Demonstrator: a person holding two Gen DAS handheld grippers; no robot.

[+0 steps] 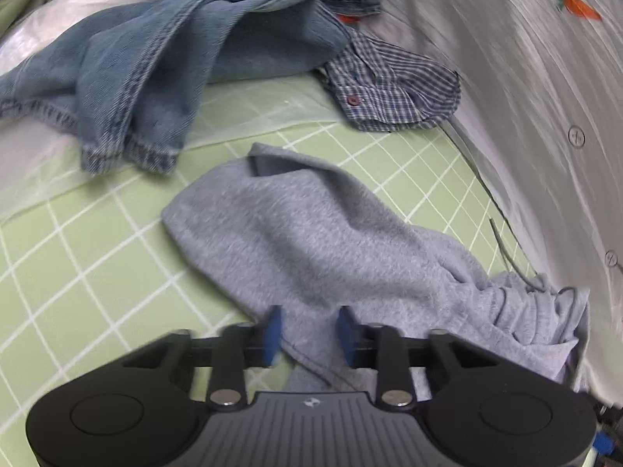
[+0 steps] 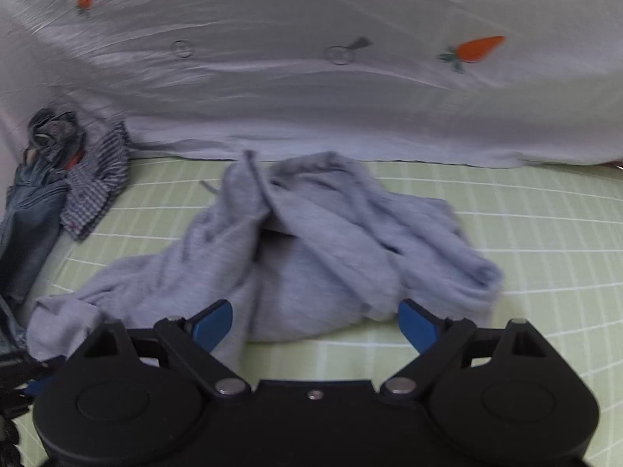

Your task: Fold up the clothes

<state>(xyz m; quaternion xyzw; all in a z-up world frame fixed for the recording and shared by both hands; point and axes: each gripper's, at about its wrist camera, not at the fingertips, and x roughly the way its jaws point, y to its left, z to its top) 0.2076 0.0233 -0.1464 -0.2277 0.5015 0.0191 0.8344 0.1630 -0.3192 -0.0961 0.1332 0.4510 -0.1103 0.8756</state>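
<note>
A crumpled grey garment (image 1: 311, 233) lies on the green checked sheet (image 1: 78, 257). My left gripper (image 1: 310, 311) points down onto its near edge. The blue pads stand close together with a fold and hem of the grey cloth pinched between them. A thin cord (image 1: 502, 233) trails from the garment's right end. In the right wrist view the same grey garment (image 2: 311, 264) lies bunched in the middle. My right gripper (image 2: 315, 311) hovers over its near side, jaws wide apart, with nothing gripped.
Blue jeans (image 1: 136, 58) and a checked shirt (image 1: 389, 85) lie heaped at the back left, and appear again as jeans (image 2: 27, 225) and shirt (image 2: 93, 190). A white quilt with carrot motifs (image 2: 311, 97) borders the sheet (image 2: 545, 233) along the far side.
</note>
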